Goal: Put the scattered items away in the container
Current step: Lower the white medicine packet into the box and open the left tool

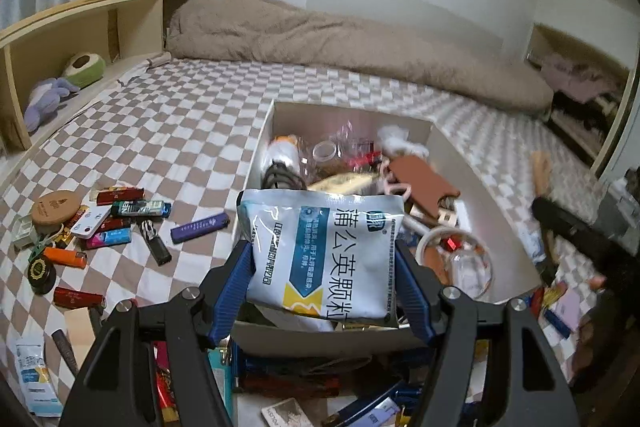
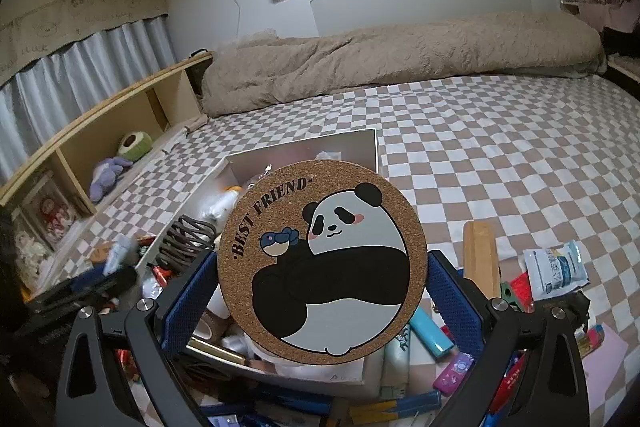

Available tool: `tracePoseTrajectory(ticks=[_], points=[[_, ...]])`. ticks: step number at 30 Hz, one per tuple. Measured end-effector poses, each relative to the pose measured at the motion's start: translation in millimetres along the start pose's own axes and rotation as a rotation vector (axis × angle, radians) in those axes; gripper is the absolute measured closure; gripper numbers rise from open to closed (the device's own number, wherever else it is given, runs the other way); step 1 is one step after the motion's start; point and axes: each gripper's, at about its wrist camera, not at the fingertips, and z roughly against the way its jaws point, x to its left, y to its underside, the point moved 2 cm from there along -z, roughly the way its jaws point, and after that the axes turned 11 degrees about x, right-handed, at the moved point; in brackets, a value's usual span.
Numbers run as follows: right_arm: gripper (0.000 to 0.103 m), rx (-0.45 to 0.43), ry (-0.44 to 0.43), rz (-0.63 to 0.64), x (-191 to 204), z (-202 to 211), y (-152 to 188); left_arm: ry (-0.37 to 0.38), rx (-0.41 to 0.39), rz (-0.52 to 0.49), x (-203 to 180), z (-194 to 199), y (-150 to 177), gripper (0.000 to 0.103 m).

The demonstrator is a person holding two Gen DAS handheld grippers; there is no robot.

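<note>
left gripper (image 1: 324,263): clamps sachet (image 1: 324,251) by its sides, above box (image 1: 472,167) – ready to drop
right gripper (image 2: 320,291): pinches cork coaster (image 2: 320,263) edge-on (over the box too)

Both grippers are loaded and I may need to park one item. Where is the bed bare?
Bare checkered sheet lies between the white box and the beige blanket, and stretches to the box's right. Crowded: the lighter pile left of the box, and the bed's near edge.

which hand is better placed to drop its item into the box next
Left, probably. Its left gripper holds the white sachet directly above the box opening. The right gripper holds the panda coaster nearer the box's near edge.
</note>
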Motion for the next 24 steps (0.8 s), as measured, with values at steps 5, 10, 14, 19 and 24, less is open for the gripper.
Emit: tracePoseTrajectory(ticks=[5, 10, 14, 19, 24], points=[[0.003, -0.009, -0.019, -0.027, -4, 2, -1, -0.033, 0.032, -0.009, -5, -9, 3, 0.034], [0.003, 0.008, -0.064, -0.039, -1, -2, 0, -0.086, 0.049, -0.012, -5, -12, 1, 0.006], [0.003, 0.02, -0.081, -0.019, 5, -5, 2, -0.104, 0.026, -0.019, -6, -7, 0, 0.0], [0.003, 0.028, -0.084, -0.004, 10, -7, 5, -0.1, 0.014, -0.012, -7, -5, -5, 0.0], [0.003, 0.033, -0.088, 0.008, 11, -10, 5, -0.079, -0.002, 0.017, -5, -3, -14, 0.0]])
